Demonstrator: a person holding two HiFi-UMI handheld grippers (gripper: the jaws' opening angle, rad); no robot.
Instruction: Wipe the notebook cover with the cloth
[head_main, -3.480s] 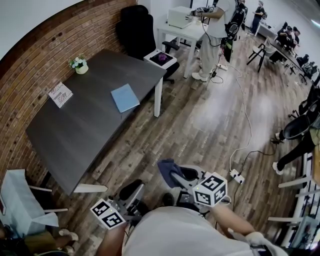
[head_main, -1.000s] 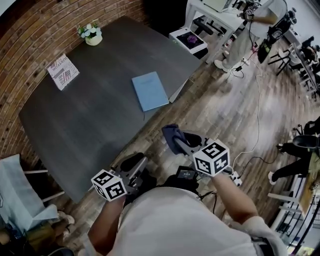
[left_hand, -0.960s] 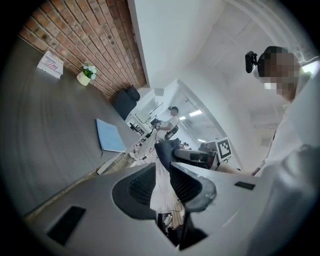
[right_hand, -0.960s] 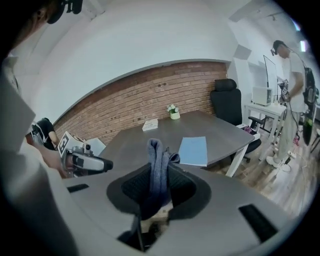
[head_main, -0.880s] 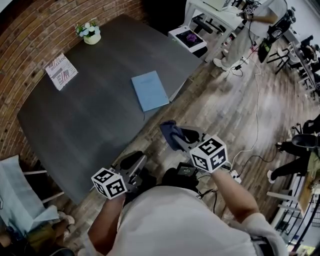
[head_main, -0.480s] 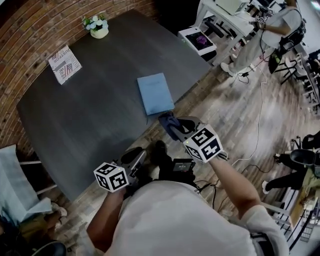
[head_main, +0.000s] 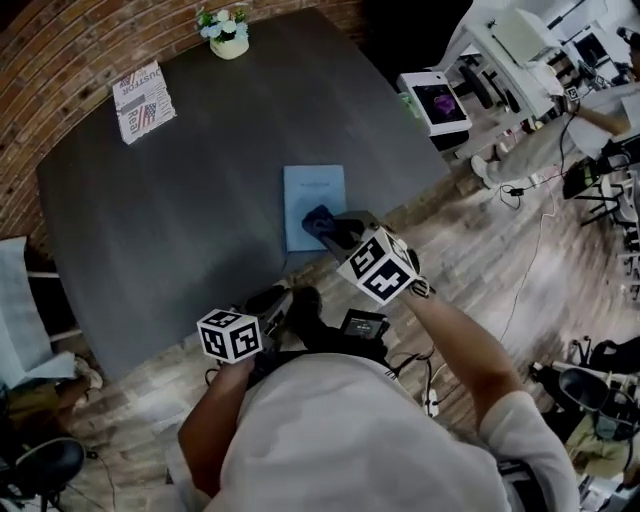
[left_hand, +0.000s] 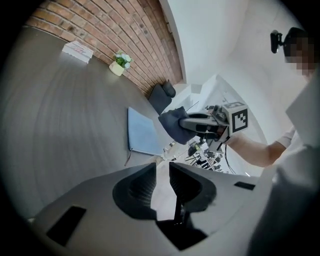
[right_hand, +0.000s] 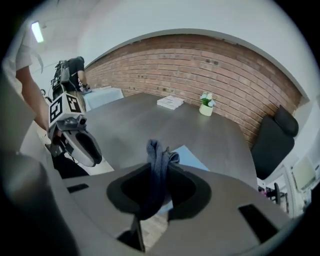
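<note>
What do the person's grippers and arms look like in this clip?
The left gripper and right gripper are grey, with dark jaw pads. Each carries a white cube with black square markers. The person wears a light short-sleeved top; the forearms are bare.

This looks like a shared office or lab workspace. A brick wall (head_main: 60, 40) backs a dark table (head_main: 200, 180), with white desks (head_main: 500, 50), black office chairs (right_hand: 272, 142) and cables (head_main: 535, 235) across the wood floor (head_main: 480, 260).
</note>
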